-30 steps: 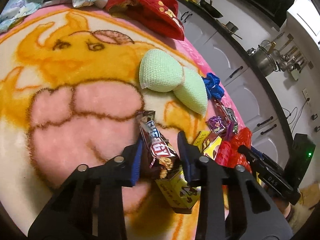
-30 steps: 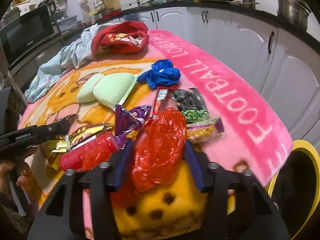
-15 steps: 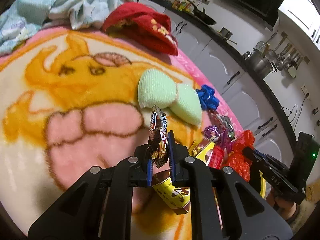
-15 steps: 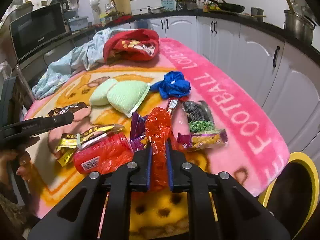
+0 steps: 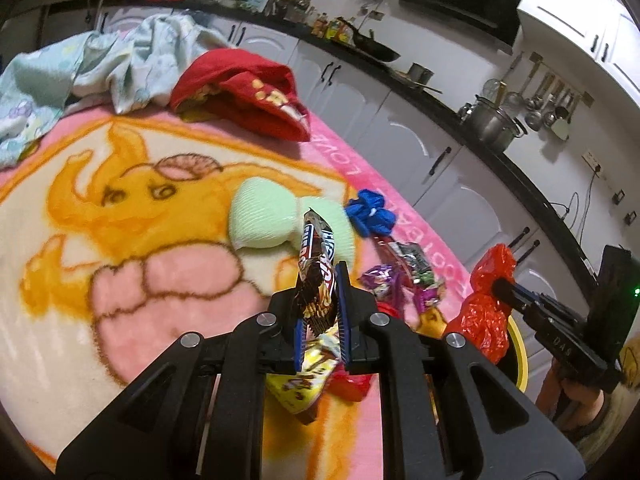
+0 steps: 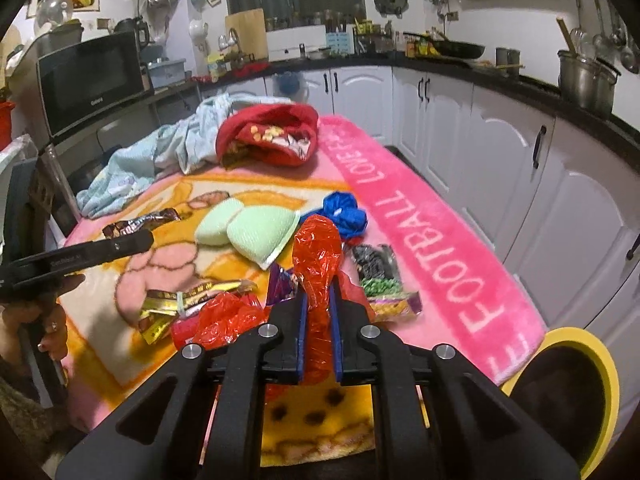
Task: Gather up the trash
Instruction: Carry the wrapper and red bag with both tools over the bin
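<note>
Two grippers are in use, the left gripper (image 5: 320,280) clamping one candy bar wrapper (image 5: 316,256) and the right gripper (image 6: 319,300) clamping one red plastic bag (image 6: 318,256). On the blanket (image 6: 440,232) lie two green sponges (image 6: 256,230), one blue plastic wad (image 6: 344,212), one red can (image 6: 188,326) and roughly five loose wrappers (image 6: 378,276) (they overlap, so the count is uncertain). At the far end sit two heaps of cloth, one red (image 6: 272,132) and one pale blue (image 6: 160,156), and one yellow-rimmed bin (image 6: 576,364) stands near right.

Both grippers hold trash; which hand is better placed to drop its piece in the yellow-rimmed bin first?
Right, probably. The right gripper, shut on the red plastic bag, is nearer the yellow-rimmed bin; the left gripper with its candy bar wrapper is farther.
</note>
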The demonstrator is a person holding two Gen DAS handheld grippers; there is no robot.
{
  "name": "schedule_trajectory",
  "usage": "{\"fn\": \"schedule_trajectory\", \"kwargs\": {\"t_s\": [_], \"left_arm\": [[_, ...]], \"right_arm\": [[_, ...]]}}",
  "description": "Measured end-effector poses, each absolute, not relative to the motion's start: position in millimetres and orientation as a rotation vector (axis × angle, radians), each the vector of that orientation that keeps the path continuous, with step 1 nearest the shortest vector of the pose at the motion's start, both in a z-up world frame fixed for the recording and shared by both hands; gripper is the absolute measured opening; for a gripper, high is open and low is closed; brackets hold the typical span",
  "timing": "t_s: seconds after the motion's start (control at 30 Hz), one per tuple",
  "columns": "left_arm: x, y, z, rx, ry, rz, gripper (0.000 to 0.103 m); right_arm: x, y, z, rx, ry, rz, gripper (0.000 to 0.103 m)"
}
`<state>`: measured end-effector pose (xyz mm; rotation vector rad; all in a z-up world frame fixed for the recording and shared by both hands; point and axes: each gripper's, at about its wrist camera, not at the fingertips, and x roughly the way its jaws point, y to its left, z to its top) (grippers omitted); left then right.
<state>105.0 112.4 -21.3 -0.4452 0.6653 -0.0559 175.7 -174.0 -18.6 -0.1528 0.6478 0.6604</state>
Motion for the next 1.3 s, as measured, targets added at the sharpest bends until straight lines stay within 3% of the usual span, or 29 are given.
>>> {"fn": "schedule_trajectory", "kwargs": {"t_s": [1.3], "left_arm": [[145.9, -42.1, 27.0, -0.202, 0.617, -0.335, 0.008]], "right_arm": [[151.6, -309.6, 46.3, -0.028, 0.43, 0.445, 0.009]]}}
